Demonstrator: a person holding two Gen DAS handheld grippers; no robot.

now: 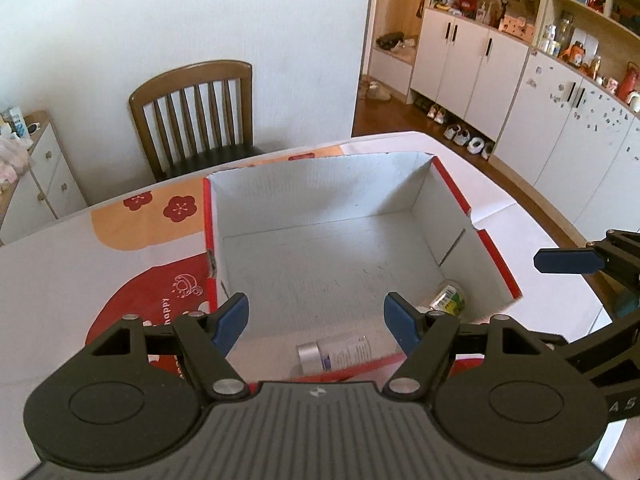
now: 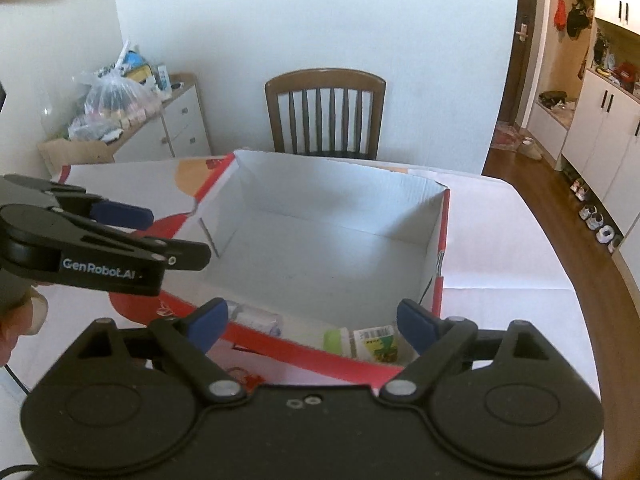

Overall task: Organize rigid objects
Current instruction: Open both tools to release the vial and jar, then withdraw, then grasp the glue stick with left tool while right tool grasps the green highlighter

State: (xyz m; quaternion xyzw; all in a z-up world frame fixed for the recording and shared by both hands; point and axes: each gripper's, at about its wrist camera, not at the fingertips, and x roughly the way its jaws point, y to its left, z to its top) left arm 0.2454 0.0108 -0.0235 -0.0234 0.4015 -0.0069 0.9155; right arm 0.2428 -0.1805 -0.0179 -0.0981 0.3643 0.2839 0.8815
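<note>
An open cardboard box with red outer walls and a white inside stands on the table. Near its front wall lie a clear bottle with a silver cap and a green-labelled bottle. In the right wrist view the green-capped bottle and the clear bottle lie just behind the box's front wall. My left gripper hangs open above the box's near edge, nothing between its blue pads. My right gripper is open and empty too. Each gripper shows at the other view's side.
A white cloth with red and orange print covers the table. A wooden chair stands behind it against the wall. A white drawer unit with bags is at the left, cupboards and shoes at the right.
</note>
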